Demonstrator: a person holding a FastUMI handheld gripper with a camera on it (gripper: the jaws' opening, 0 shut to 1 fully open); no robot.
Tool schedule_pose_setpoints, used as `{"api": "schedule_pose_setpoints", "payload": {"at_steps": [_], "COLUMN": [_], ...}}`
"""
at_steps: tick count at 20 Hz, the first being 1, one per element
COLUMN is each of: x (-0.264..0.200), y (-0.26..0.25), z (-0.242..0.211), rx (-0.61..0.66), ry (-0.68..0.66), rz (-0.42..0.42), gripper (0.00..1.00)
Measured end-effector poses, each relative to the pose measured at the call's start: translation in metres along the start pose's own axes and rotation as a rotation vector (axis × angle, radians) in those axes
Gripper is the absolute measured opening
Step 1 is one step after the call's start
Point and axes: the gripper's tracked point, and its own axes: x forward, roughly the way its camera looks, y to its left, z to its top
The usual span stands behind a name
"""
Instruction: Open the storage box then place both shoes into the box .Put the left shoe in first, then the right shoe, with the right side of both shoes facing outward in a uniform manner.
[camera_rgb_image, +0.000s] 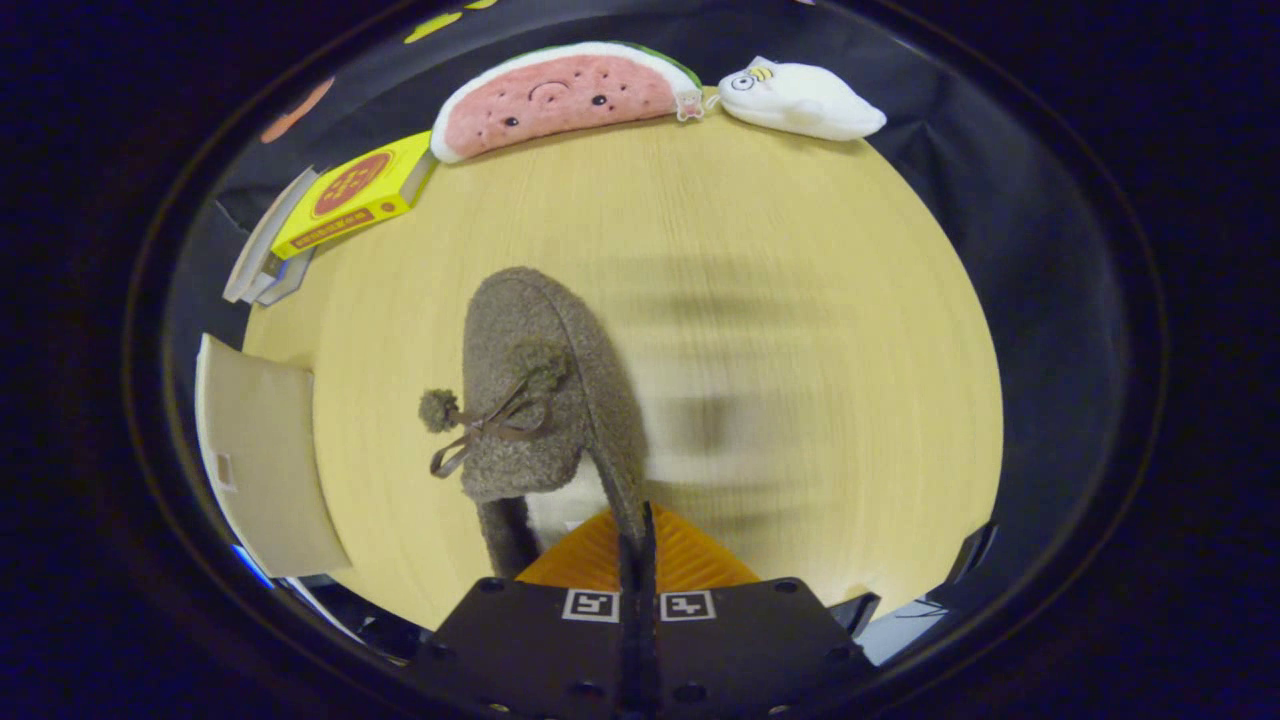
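the fuzzy brown shoe (545, 400) hangs just above the desk (800, 300), toe pointing away. the claw (636, 545) is squeezed tight on the shoe's back rim. the box (265, 460) sits close by.

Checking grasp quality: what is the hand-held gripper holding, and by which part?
The hand-held gripper pinches the fuzzy brown shoe by the collar edge at its opening.

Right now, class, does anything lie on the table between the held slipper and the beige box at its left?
Nothing visible does. The tongs are shut on the fuzzy brown slipper; bare wooden table separates it from the beige storage box.
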Motion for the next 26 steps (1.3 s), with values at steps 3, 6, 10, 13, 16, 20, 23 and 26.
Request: {"api": "schedule_pose_setpoints", "payload": {"at_steps": [3,6,10,13,16,20,23,26], "x": [-0.022,-0.057,-0.113,-0.152,-0.182,-0.230,-0.232,-0.212], "y": [0.004,0.024,0.068,0.116,0.162,0.225,0.271,0.311], "z": [-0.001,-0.005,-0.010,-0.020,-0.032,-0.057,-0.073,-0.084], "rx": [0.013,0.015,-0.012,0.001,-0.012,-0.051,-0.065,-0.090], "ry": [-0.030,-0.068,-0.155,-0.193,-0.221,-0.296,-0.291,-0.249], "rz": [0.016,0.078,0.165,0.271,0.322,0.380,0.422,0.416], "gripper": [0.00,0.00,0.00,0.00,0.00,0.00,0.00,0.00]}}
